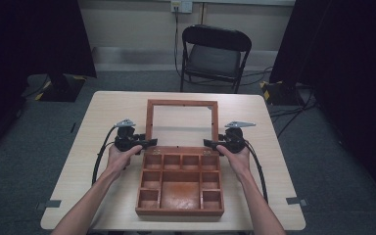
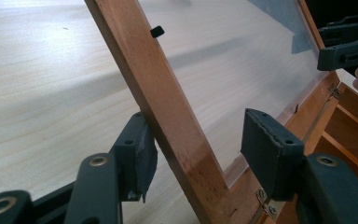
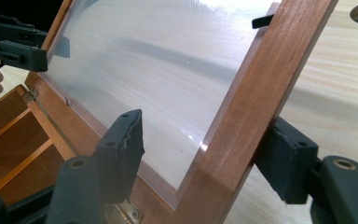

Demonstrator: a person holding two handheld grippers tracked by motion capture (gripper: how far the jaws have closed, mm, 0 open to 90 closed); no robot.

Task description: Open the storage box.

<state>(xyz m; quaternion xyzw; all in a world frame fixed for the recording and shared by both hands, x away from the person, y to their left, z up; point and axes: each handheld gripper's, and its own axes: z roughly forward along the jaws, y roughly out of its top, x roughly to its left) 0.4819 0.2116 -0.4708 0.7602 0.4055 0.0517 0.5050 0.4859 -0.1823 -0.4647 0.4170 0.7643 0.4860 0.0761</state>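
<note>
Near the table's middle, a wooden compartment box (image 1: 180, 183) sits with its glass-paned lid (image 1: 181, 122) swung up toward 12 o'clock. The left gripper (image 1: 146, 143) at its 9 o'clock edge and the right gripper (image 1: 214, 143) at 3 o'clock straddle the frame with jaws spread, one pad touching, not pinching. Unheld, the lid might drop shut or tip back, straining its hinges (image 3: 123, 213).

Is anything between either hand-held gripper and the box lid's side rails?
Nothing visible. The lid stands open, and each side rail already sits between open jaws: the left hand-held gripper straddles one rail, the right hand-held gripper the other.
</note>
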